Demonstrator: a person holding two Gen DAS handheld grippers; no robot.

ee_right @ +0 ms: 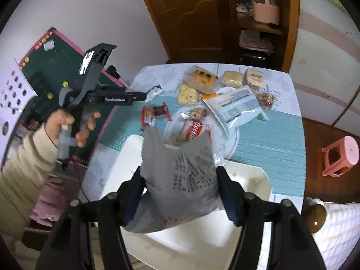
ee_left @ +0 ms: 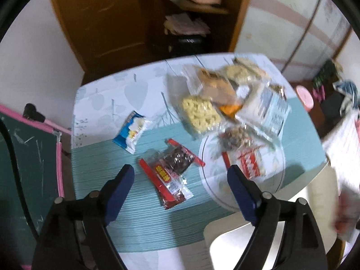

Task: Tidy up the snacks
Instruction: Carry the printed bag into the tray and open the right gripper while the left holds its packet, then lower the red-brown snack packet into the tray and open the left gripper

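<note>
My right tool (ee_right: 180,193) is clamped on a grey snack pouch (ee_right: 180,171), pinched across its width so it hangs upright over the white tray (ee_right: 252,180) at the near edge of the desk (ee_right: 270,135); I judge I'm carrying it there to drop it in. The pouch is matte grey foil with dark print on its face, creased where the pads press.

My left tool (ee_left: 180,177) hangs with its fingers apart and holds nothing, poised above the red-edged pack of dark dried fruit (ee_left: 171,171), which lies flat on the teal cloth, just beside the glass plate (ee_left: 211,180). That looks like my next pick.

The other snacks sit in a loose heap toward the far side: a square yellow cracker pack (ee_left: 200,114), a large pale blue bag (ee_right: 238,105) leaning over the plate, and a small blue-and-white wrapper (ee_left: 132,130) off alone.
</note>
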